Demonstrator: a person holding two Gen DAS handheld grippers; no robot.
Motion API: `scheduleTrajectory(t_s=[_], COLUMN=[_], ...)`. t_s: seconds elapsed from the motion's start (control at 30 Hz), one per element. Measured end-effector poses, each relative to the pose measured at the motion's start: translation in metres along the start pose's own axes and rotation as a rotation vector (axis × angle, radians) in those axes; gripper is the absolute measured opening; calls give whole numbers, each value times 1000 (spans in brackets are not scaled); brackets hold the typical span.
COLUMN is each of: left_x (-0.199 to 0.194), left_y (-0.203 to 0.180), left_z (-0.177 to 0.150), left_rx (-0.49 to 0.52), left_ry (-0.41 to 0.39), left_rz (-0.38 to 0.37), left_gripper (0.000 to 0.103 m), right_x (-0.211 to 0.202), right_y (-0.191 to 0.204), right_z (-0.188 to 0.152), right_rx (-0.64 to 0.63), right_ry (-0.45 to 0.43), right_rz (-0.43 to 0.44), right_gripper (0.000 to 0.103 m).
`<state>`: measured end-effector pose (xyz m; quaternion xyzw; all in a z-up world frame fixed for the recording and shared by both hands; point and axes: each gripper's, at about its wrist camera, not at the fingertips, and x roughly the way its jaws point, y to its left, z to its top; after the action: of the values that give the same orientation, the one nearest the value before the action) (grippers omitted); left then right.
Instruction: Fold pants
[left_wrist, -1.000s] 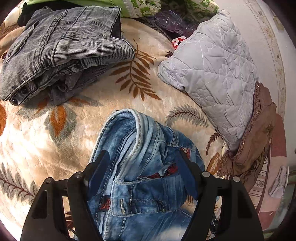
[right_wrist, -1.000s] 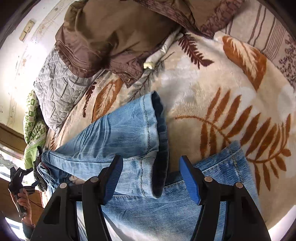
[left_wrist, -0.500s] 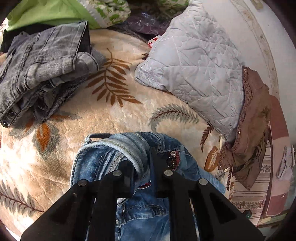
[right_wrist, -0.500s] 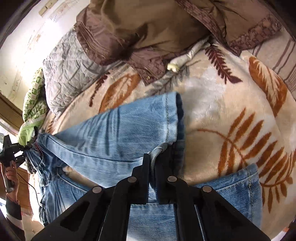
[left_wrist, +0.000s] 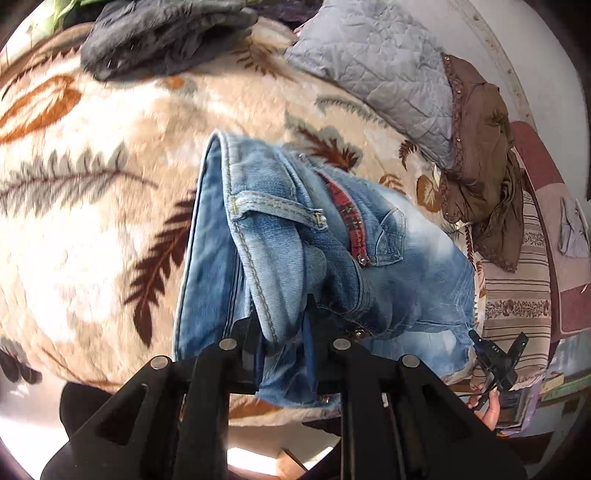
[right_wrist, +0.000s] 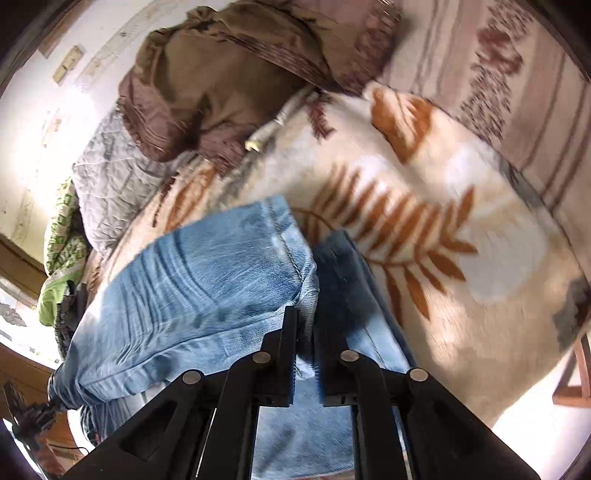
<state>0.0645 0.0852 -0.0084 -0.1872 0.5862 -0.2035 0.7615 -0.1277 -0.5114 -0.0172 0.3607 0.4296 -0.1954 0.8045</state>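
Light blue jeans (left_wrist: 406, 280) lie on a cream leaf-patterned blanket (left_wrist: 92, 221). My left gripper (left_wrist: 283, 312) grips the bunched waistband, which hangs folded between its fingers; the jaws are opening slightly, with the pads still on the denim. In the right wrist view, my right gripper (right_wrist: 304, 321) pinches a leg hem of the jeans (right_wrist: 207, 288); its jaws are also easing open with denim between them. A hand with the right gripper (left_wrist: 495, 358) shows at the lower right of the left wrist view.
A pile of grey pants (left_wrist: 159, 33) lies at the far edge of the blanket. A grey quilted pillow (left_wrist: 376, 70) and a brown jacket (right_wrist: 229, 74) sit by the wall. A striped sheet (right_wrist: 517, 74) lies to the right.
Both grippers stood open around the jeans, then shut on waistband and hem. Since then both have swept sideways, dragging the denim with them.
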Motion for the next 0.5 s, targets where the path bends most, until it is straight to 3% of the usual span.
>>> scheduleTrajectory(t_s=[0.07,0.13,0.2,0.23,0.3,0.33,0.4,0.5], left_x=[-13,-35,-58,-67,-75,-73,-62,-31], left_y=[16,18,11,7,-3,-8,-17,-17], left_z=[-14,-23,-29,-30,-32,-31,-27,-23], left_rx=[-79,-99,-89,-86,-97,-96,-89,-157], left_ry=[7,-37,-113,-137,-167,-168,-154,-54], left_rz=[-122,-130,-119,-130,-165,-175,-170,-195], left_gripper=[18,25,45,52,75,80,82,82], right_x=[-9,-28,-46,-53,-57,-56,-45,-21], right_y=[-9,-12,-11,-10,-5,0,13,34], right_z=[-11,-19,-26,-29,-35,-38,-44,-55], right_rx=[39,56,61,62,64,67,73,97], right_ry=[-15,-56,-90,-101,-85,-61,-7,88], right_rz=[11,39,41,55,99,121,176,258], right_gripper=[16,23,39,41,49,51,54,54])
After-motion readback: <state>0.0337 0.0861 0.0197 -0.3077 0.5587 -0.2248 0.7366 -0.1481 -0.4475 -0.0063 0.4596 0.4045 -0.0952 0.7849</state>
